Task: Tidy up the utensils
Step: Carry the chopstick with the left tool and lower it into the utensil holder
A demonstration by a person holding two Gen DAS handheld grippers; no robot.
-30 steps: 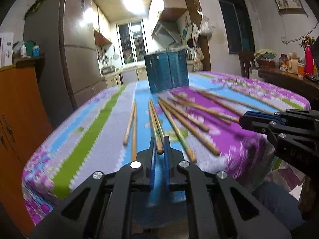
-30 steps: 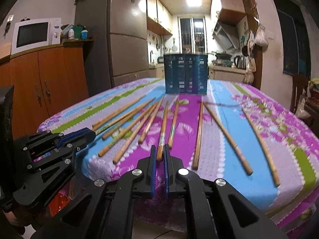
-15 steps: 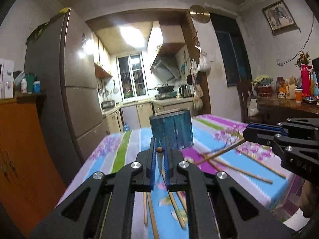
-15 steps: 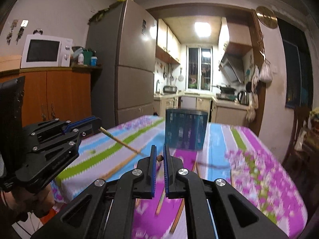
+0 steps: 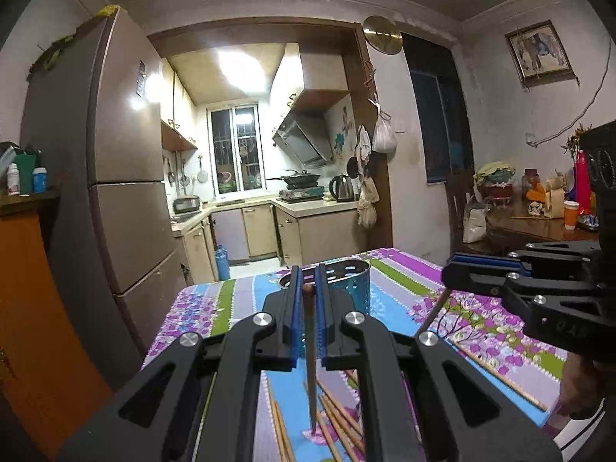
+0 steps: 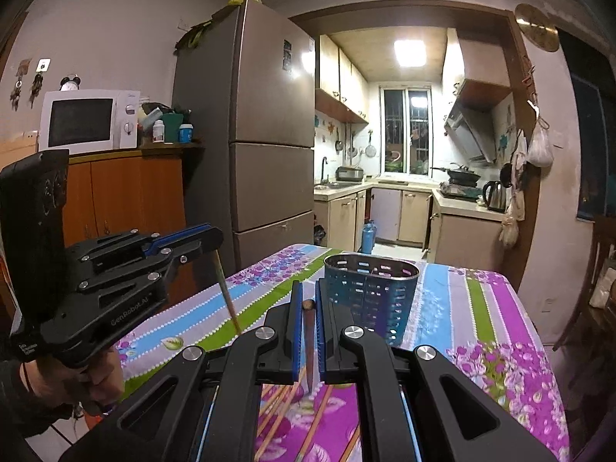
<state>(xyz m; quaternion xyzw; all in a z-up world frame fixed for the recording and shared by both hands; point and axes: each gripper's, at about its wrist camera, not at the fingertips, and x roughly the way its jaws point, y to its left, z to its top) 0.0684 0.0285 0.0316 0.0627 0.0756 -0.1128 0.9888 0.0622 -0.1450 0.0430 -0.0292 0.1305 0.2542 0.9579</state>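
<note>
Your left gripper (image 5: 307, 288) has its fingers clamped on one chopstick (image 5: 310, 362); the stick hangs nearly straight down between the blue pads, round top end just proud of them, tip pointing at the worktop (image 5: 404, 269). Same on the right: your right gripper (image 6: 307, 300) is clamped on a second chopstick (image 6: 309, 346), also hanging near vertical, brown end showing at the top of the pads.

Landmark = the blue perforated utensil holder (image 6: 369, 296), upright on the worktop's flowered cloth, toward the far edge. Both grippers sit on the near side of the holder, raised off the cloth, pointing roughly at it. In the right wrist view the left gripper shows to the holder's left w/ its stick slanting down; in the left wrist view the right gripper is on the holder's right, stick angled down-left.

Loose chopsticks (image 5: 338, 419) lie flat on the cloth nearer you than the holder, under the left gripper, fanned out; more loose chopsticks (image 6: 281, 404) lie under the right gripper. One long stick (image 5: 496, 369) lies apart, on the holder's right and nearer you. Can't tell if anything is inside the holder.
</note>
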